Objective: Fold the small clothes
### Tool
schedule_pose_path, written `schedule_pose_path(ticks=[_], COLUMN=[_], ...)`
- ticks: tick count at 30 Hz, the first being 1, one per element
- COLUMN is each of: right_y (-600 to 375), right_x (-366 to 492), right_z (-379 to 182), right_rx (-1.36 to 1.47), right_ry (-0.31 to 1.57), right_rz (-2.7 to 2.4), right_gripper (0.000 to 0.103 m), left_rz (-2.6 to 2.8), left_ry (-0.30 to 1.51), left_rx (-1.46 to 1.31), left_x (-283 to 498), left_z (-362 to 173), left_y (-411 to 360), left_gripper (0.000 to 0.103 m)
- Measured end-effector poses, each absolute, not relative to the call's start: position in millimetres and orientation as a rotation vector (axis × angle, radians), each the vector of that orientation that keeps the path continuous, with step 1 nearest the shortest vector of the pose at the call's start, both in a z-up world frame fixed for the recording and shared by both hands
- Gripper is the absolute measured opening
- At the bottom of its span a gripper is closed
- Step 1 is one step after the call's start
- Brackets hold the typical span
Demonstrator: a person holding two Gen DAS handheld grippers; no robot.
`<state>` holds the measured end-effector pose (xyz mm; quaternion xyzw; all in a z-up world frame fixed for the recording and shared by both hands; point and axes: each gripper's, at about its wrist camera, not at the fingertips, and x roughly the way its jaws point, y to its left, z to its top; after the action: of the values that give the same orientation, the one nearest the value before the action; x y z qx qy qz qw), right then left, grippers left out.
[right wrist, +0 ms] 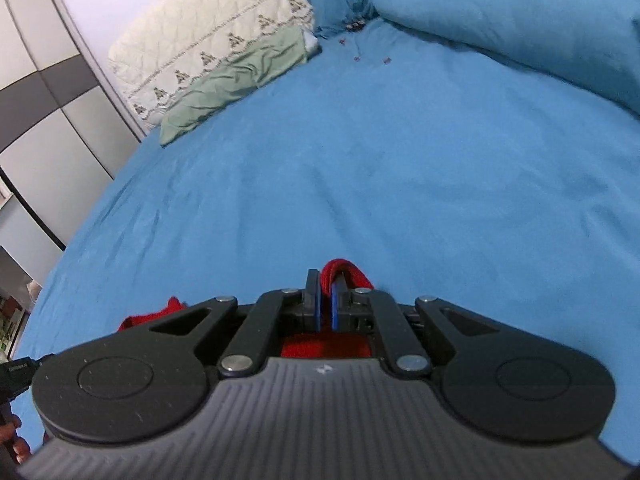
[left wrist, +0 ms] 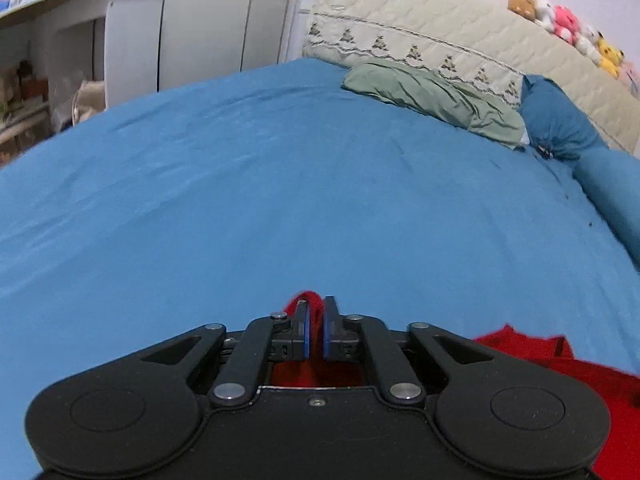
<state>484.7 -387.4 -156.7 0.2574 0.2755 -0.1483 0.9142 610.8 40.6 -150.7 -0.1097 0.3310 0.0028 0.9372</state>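
Observation:
A red knitted garment [left wrist: 592, 384] lies on the blue bed sheet [left wrist: 280, 184] under and to the right of my left gripper [left wrist: 316, 308]. That gripper's blue pads are shut on a raised fold of the red fabric. In the right wrist view the same red garment [right wrist: 152, 316] shows under the tool and at its left. A folded red edge loops over the tip of my right gripper [right wrist: 325, 284], which is pinched shut on it. Most of the garment is hidden beneath both grippers.
A green pillow [left wrist: 432, 96] and a blue pillow [left wrist: 560, 124] lie at the cream quilted headboard [left wrist: 400, 12], topped by plush toys [left wrist: 568, 24]. A blue duvet roll [right wrist: 520, 16] lies along the right. A wardrobe [right wrist: 44, 92] stands left of the bed.

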Motion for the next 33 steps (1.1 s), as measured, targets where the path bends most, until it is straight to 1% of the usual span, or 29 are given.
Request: schedule_pose_path(ticks=[1, 2, 4, 5, 6, 7, 9, 10, 13, 16, 22, 25, 30, 33], right_y=[-387, -385, -378, -373, -368, -362, -354, -349, -333, -318, -294, -295, -306, -308], right_x=[486, 486, 479, 472, 463, 455, 440, 430, 395, 358, 320, 316, 301, 298], right_z=[-155, -154, -147, -140, -135, -128, -117, -111, -96, -101, -146, -168, -191, -184], right_rx=[0.518, 0.507, 0.467, 0.439, 0.407, 0.371, 0.322, 0.3, 0.255, 0.26, 0.311, 0.324, 0.349, 0.319], right_ry=[0.567, 0.56, 0.53, 0.512, 0.489, 0.478, 0.485, 0.482, 0.466, 0.478, 0.575, 0.64, 0.694, 0.693], right_rz=[-0.304, -0.299, -0.295, -0.304, -0.295, -0.274, -0.262, -0.252, -0.211, -0.178, -0.164, -0.196, -0.254, -0.22], right_gripper=[0.029, 0.036, 0.085, 0.092, 0.095, 0.095, 0.097, 0.101, 0.103, 0.103, 0.103, 0.103, 0.103, 0.103], left_rz=[-0.001, 0.004, 0.01, 0.005, -0.005, -0.009, -0.013, -0.023, -0.089, -0.132, -0.214, -0.215, -0.235, -0.253], left_ry=[0.663, 0.647, 0.605, 0.582, 0.559, 0.543, 0.514, 0.492, 0.455, 0.517, 0.716, 0.773, 0.777, 0.761], left_rx=[-0.236, -0.232, -0.175, -0.131, -0.082, -0.047, -0.004, 0.012, 0.06, 0.088, 0.073, 0.091, 0.121, 0.123], left_x=[607, 604, 595, 584, 573, 566, 542, 528, 484, 456, 436, 428, 417, 414], left_z=[-148, -143, -131, -123, -115, -109, -93, -84, -68, -76, -136, -160, -169, -162], left_y=[44, 43, 41, 41, 41, 41, 45, 49, 54, 52, 35, 25, 12, 11], left_gripper=[0.022, 0.045, 0.068, 0.07, 0.071, 0.074, 0.091, 0.103, 0.103, 0.103, 0.103, 0.103, 0.103, 0.103])
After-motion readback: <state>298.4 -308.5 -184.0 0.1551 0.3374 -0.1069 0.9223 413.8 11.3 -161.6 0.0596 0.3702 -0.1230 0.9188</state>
